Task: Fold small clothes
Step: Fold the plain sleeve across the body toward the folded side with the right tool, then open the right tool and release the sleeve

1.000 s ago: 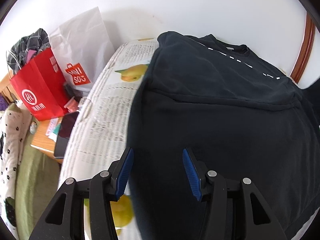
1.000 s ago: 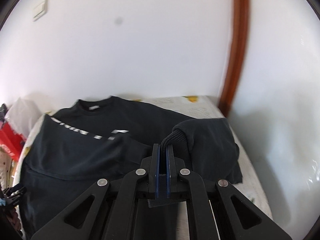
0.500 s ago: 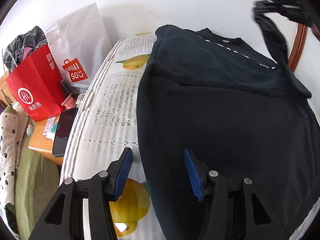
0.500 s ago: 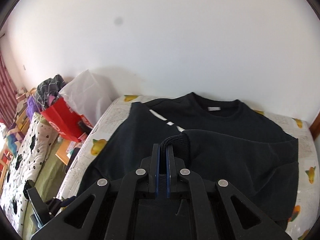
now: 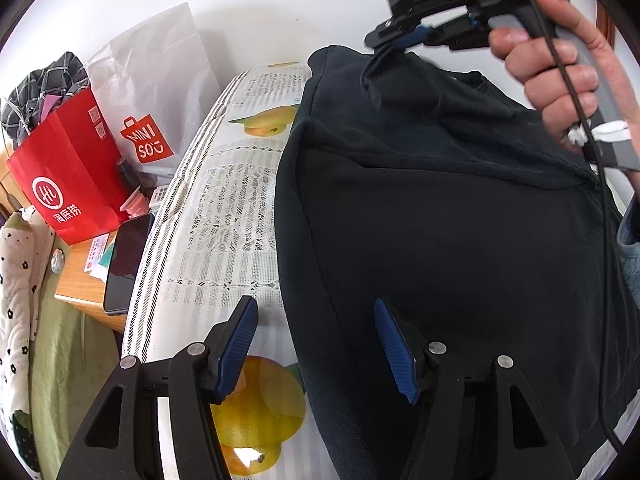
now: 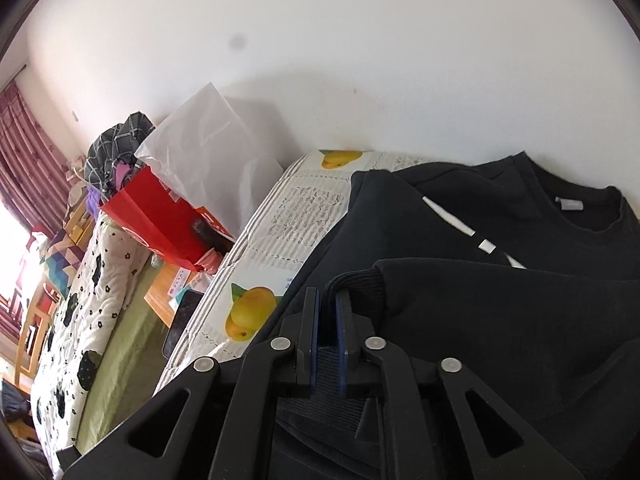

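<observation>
Left wrist view
- Garment: black long-sleeved cotton sweatshirt spread flat on the fruit-printed white tablecloth over the tabletop; long axis runs away from the camera, collar at the far end.
- Left gripper: blue pads wide apart, empty, straddling the sweatshirt's left side edge.
- Right gripper: raised at the far end, carrying the ribbed sleeve cuff.
- Open room: bare cloth lies left of the garment; red paper bag and black phone stand beyond the tabletop edge.

Right wrist view
- Right gripper: clamped on the cuff, sleeve drawn across the chest toward the left shoulder.
- Nearer gripper: the right, judged to lay the sleeve down.
</observation>
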### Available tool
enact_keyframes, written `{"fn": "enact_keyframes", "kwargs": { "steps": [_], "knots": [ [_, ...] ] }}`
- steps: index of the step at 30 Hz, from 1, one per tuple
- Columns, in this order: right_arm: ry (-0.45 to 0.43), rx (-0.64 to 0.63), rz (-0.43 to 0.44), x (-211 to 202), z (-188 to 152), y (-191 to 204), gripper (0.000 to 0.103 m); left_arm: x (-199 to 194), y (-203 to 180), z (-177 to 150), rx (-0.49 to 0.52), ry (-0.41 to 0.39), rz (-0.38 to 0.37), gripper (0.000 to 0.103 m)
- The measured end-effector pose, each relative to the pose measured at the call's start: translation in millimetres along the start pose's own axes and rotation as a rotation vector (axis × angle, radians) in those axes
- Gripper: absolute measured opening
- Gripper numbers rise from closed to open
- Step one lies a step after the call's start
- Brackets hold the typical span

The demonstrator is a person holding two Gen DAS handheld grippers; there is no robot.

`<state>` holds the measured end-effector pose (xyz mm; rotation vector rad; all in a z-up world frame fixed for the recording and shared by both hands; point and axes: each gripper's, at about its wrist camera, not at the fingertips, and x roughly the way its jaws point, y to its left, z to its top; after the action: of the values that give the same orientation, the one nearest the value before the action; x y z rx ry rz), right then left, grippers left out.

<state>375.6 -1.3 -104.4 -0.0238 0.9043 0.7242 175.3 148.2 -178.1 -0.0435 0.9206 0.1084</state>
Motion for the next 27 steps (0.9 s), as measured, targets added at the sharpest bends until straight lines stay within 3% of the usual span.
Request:
{"fn": "enact_keyframes", "kwargs": {
  "steps": [2, 4, 7, 11, 16, 23, 27],
  "knots": [
    [0.062, 0.019, 0.03, 14, -5, -6, 0.031, 0, -1, 0, 0.001, -0.002, 0.003, 0.059],
    [0.086, 0.022, 0.025, 16, -11, -11, 0.034, 0, -1, -1, 0.0, -0.003, 0.005, 0.059],
    [0.04, -0.018, -0.042, -9, -27, -22, 0.035, 0, 0, -1, -0.007, 0.003, 0.003, 0.059],
    [-0.062, -0.069, -0.185, -60, -64, -52, 0.05, -1, 0, -4, -0.009, 0.001, -0.002, 0.059],
    [-0.095, -0.001, -0.348, -122, -123, -119, 0.051, -3, 1, -6, -0.035, 0.015, -0.011, 0.058],
    [-0.149, 0.204, -0.626, -203, -217, -215, 0.05, -9, -11, -14, -0.046, 0.003, 0.014, 0.057],
    [-0.156, 0.295, -0.61, -222, -258, -247, 0.046, -9, -12, -19, -0.065, -0.039, 0.027, 0.058]
  ]
}}
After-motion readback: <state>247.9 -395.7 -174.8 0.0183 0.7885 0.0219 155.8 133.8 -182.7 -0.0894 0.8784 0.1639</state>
